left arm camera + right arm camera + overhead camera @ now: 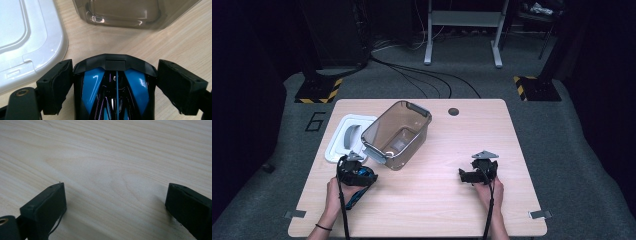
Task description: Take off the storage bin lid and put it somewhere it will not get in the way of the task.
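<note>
Left gripper view: toy car [113,87] (glossy blue-black).

A smoky clear container [396,135] lies tipped on the worktop [437,200] just ahead of the left gripper; a white lid [343,138] lies ahead-left.

One toy car [115,87], one container [396,134], one lid [343,137]

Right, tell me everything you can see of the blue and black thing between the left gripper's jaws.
The blue and black object is glossy, hard-looking plastic: blue panels around a dark middle, with a black curved front band carrying a small rectangular tab. It lies on the wooden table between the left gripper pads, near the smoky clear container and white lid.
</note>
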Demonstrator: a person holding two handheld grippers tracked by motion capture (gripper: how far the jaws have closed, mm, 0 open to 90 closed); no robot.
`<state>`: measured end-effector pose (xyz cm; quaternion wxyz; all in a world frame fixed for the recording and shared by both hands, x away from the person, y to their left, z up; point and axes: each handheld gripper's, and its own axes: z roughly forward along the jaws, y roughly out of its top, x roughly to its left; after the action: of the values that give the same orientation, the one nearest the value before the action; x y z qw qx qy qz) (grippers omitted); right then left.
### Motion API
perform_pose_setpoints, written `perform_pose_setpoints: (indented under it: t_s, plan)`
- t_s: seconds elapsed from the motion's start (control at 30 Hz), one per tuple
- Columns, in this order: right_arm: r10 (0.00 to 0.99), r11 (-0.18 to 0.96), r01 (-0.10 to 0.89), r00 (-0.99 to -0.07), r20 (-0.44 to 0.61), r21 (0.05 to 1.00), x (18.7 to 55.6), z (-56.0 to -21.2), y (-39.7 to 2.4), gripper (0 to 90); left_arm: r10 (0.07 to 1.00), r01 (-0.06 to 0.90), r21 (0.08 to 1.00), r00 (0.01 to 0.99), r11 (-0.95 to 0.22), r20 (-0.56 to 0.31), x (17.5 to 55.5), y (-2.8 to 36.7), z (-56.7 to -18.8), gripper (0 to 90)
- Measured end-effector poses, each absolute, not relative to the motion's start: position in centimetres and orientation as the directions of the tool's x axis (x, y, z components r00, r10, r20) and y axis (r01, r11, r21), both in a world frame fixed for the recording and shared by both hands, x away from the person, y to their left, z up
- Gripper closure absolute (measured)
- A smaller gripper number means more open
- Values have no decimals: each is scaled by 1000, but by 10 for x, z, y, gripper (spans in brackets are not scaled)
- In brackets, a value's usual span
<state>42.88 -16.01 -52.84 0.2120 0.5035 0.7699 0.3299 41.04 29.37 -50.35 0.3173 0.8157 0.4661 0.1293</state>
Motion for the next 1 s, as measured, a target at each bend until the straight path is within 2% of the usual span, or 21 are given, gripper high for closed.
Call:
perform_pose_setpoints:
  t_s: [0.13,0.3,0.77,1.0]
  plan:
    - [915,275,636,-403,6,721,429,-528,-160,29,840,688,633,532,-356,-107,411,295,-506,165]
    - [915,275,636,-403,7,721,429,-528,-160,29,841,691,636,528,-344,-119,411,296,-506,233]
    - [915,274,636,-403,7,721,429,-528,-160,29,841,672,658,530,-339,-107,408,300,-502,248]
    - [914,277,633,-405,4,722,429,-528,-160,29,843,667,680,520,-304,-133,405,305,-495,248]
